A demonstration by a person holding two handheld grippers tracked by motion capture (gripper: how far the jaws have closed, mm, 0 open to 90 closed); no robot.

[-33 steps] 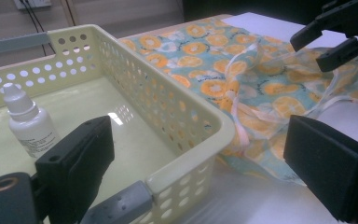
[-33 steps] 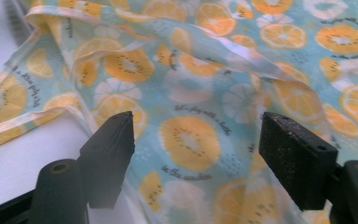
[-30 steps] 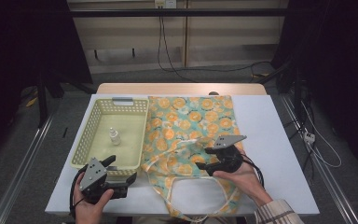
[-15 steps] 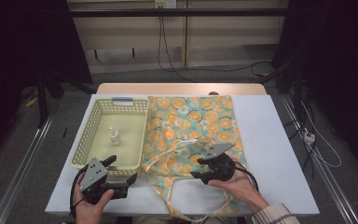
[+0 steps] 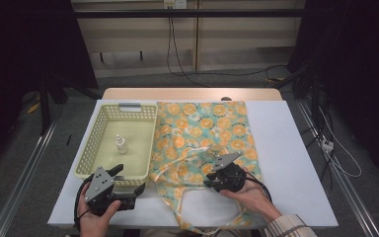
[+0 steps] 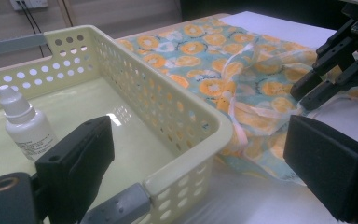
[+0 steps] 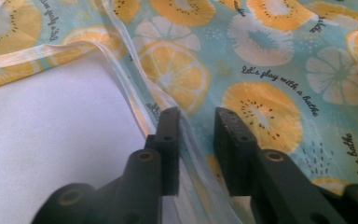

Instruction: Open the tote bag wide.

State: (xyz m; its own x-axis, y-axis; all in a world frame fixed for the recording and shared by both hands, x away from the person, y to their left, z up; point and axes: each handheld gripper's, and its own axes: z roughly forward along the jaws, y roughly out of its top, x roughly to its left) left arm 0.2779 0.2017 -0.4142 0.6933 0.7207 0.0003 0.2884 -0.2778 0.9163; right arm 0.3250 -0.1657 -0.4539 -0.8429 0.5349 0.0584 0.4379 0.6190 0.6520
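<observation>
A white tabletop [image 5: 296, 163] is standing in a dim room with cables trailing down the back wall, and on it a citrus-print apron [image 5: 212, 133] is lying spread flat, just beside a pale yellow perforated basket [image 5: 106, 123] that is holding a small white dropper bottle [image 5: 122, 144]. The apron's neck strap [image 5: 197, 219] is looping toward the near table edge.

The right gripper [image 5: 216, 174] is sitting low over the apron's near edge, close to where the strap joins the bib. Its jaws have just been closing; in the right gripper view they are standing a narrow gap apart, straddling the hem and the translucent strap [image 7: 135, 100], with the cloth running between them. The pads do not look to be pressing on the cloth yet, so the pinch is judged as nearly made rather than made.

The left gripper [image 5: 128, 185] is waiting at the basket's near corner with its jaws spread wide, one pad [image 6: 74, 158] over the basket's inside and the other [image 6: 333, 168] outside above the table, gripping nothing.

As for progress, the work appears to be at its very start: the apron is lying unfolded and unlifted, and the bottle is resting untouched. What seems left is completing the grasp on the hem, then whatever lifting, folding or moving of the apron follows.
</observation>
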